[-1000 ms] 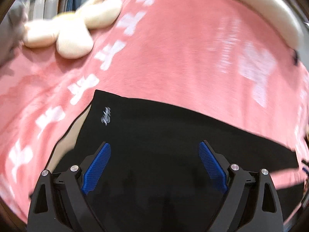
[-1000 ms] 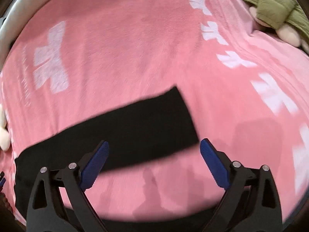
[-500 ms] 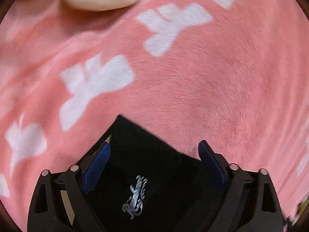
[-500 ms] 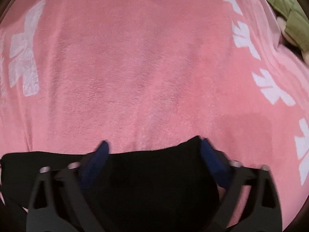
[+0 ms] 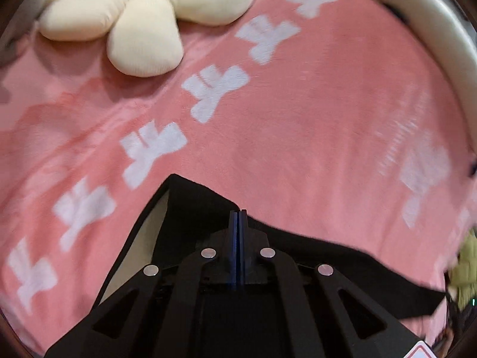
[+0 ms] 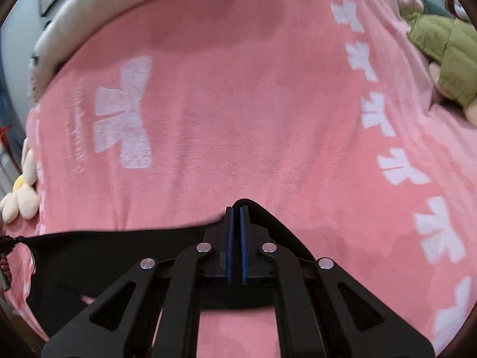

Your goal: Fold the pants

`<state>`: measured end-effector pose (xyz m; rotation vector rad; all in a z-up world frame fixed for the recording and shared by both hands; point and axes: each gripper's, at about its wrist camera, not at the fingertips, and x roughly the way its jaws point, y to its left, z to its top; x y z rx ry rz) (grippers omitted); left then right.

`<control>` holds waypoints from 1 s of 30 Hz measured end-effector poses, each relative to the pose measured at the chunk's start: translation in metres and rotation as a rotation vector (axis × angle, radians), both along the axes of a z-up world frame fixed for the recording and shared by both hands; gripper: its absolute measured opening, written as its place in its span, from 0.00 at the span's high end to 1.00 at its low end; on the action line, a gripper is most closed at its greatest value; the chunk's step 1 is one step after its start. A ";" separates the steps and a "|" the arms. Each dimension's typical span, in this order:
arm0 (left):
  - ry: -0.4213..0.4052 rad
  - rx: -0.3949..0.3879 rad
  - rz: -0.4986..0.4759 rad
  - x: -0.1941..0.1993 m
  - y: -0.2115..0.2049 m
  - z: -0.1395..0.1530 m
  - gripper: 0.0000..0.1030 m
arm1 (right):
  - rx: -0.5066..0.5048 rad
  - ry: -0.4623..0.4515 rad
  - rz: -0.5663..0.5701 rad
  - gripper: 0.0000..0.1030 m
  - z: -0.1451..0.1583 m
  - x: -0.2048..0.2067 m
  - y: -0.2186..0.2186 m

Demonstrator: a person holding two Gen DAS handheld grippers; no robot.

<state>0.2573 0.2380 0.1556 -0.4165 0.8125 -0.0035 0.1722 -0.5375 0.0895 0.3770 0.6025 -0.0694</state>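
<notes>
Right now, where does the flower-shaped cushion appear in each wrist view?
Left wrist view: the flower cushion lies at the top left, large, on the pink blanket.
Right wrist view: the flower cushion shows small at the far left edge.
Shared landmark: the black pants, low in both views.

A pink blanket (image 5: 298,125) printed with white bow shapes covers the bed; a cream flower-shaped plush cushion (image 5: 140,24) with a yellow centre lies on it at the far left of the left wrist view; an olive-green padded item (image 6: 447,56) rests at the blanket's right edge; a pale padded bed rim (image 5: 429,26) curves behind.
</notes>
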 end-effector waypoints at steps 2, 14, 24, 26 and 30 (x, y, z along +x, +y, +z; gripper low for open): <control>-0.018 -0.008 -0.034 -0.049 0.010 -0.003 1.00 | 0.014 -0.013 0.007 0.97 0.005 -0.029 -0.004; 0.119 -0.129 -0.028 -0.192 0.025 -0.082 0.71 | 0.054 0.139 -0.131 0.95 -0.061 -0.146 -0.007; 0.146 -0.474 0.095 -0.104 -0.001 -0.130 0.23 | 0.245 0.078 -0.001 0.41 -0.072 -0.119 0.048; 0.160 -0.554 0.157 -0.095 0.007 -0.145 0.25 | 0.310 0.082 0.030 0.39 -0.076 -0.107 0.053; 0.172 -0.640 0.233 -0.088 0.024 -0.158 0.68 | 0.320 0.097 -0.043 0.37 -0.079 -0.083 0.046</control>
